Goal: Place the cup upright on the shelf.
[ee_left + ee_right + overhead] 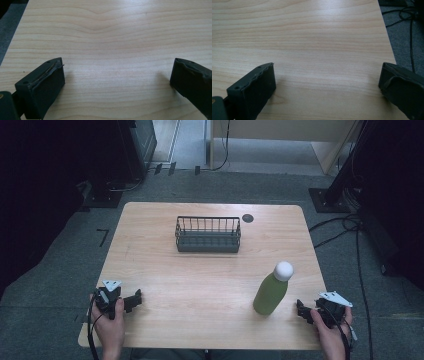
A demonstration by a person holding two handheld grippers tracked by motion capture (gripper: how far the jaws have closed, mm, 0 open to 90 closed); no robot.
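A green bottle with a white cap stands upright at the right front of the wooden table. A dark wire basket sits empty near the far middle. My left gripper rests at the front left corner, held by a hand. In the left gripper view, that gripper is open with bare wood between its jaws. My right gripper lies at the front right, just right of the bottle and apart from it. In its own view the right gripper is open over bare wood near the table's right edge.
A small dark round grommet is set in the tabletop right of the basket. Cables trail on the grey floor to the right. Dark equipment stands beyond the far left corner.
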